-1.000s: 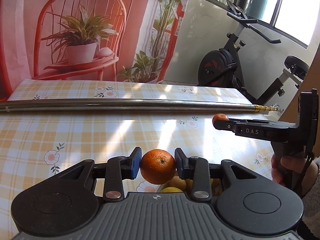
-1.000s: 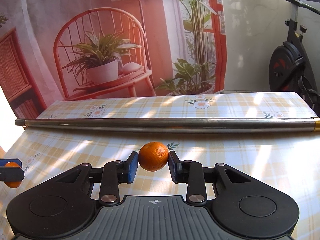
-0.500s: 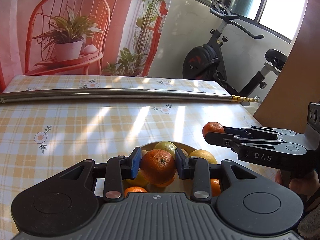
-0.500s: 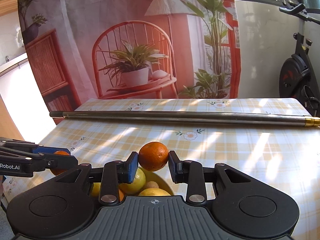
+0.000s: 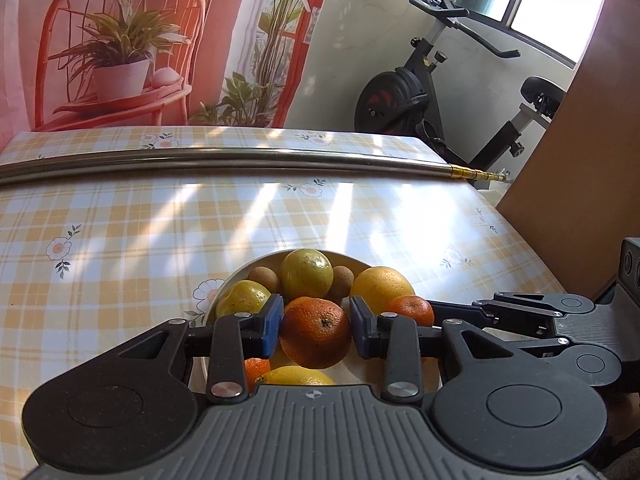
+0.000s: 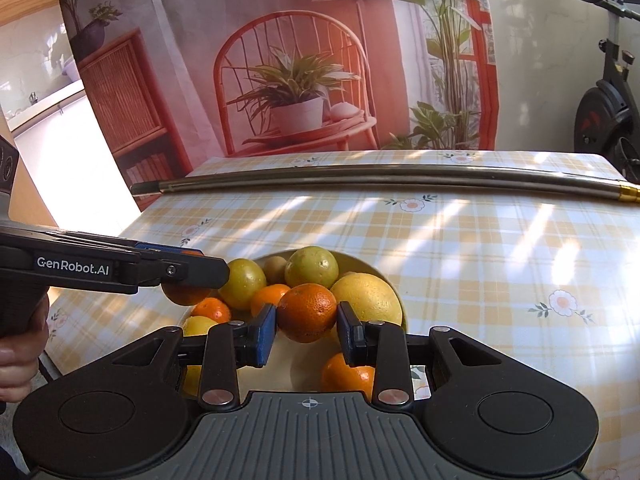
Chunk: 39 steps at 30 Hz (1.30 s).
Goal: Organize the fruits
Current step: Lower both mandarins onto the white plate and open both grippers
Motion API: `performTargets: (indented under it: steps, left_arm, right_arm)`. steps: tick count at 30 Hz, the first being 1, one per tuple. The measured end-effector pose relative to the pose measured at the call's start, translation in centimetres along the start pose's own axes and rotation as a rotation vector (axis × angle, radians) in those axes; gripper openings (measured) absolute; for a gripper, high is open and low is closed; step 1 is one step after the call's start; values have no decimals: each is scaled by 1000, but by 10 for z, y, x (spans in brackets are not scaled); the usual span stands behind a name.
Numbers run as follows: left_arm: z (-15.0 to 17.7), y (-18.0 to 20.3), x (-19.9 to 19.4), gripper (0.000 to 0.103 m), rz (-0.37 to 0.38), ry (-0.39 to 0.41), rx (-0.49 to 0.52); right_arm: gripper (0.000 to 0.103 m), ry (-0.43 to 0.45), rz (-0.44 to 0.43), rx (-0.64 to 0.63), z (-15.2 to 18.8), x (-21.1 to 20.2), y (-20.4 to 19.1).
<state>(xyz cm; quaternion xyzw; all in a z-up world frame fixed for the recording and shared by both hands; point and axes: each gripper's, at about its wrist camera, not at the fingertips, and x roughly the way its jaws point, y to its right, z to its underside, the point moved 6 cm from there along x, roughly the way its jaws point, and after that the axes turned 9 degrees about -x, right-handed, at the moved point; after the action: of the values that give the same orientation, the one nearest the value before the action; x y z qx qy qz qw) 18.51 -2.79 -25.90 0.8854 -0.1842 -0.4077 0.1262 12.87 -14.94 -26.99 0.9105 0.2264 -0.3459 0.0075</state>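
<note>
While both grippers hang over white bowl [image 5: 224, 286] of fruit on checked tablecloth [image 5: 120, 232], each grips own orange. Left gripper [image 5: 316, 326]: blue pads clamped on larger orange [image 5: 316, 332], above bowl's near side. Right gripper [image 6: 306, 326]: jaws clamped on smaller orange [image 6: 307, 312], above bowl middle. Bowl holds yellow-green citrus, small oranges, brown round fruits. Metal pole [image 6: 360, 182] lies across table beyond bowl, well apart.

text: "GenRobot.AI" | colour: white | on: side of the left tongs [image 6: 192, 276] | view: right wrist
</note>
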Motion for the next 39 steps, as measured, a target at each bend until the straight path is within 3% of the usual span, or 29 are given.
performTargets:
  steps: [15, 39]
  left_arm:
    - [7, 2, 26, 38, -11, -82, 54]
    - [6, 8, 34, 38, 41, -115, 52]
  right_arm:
    - [30, -58, -34, 1, 16, 21, -11]
    - [30, -98, -58, -11, 22, 36, -19]
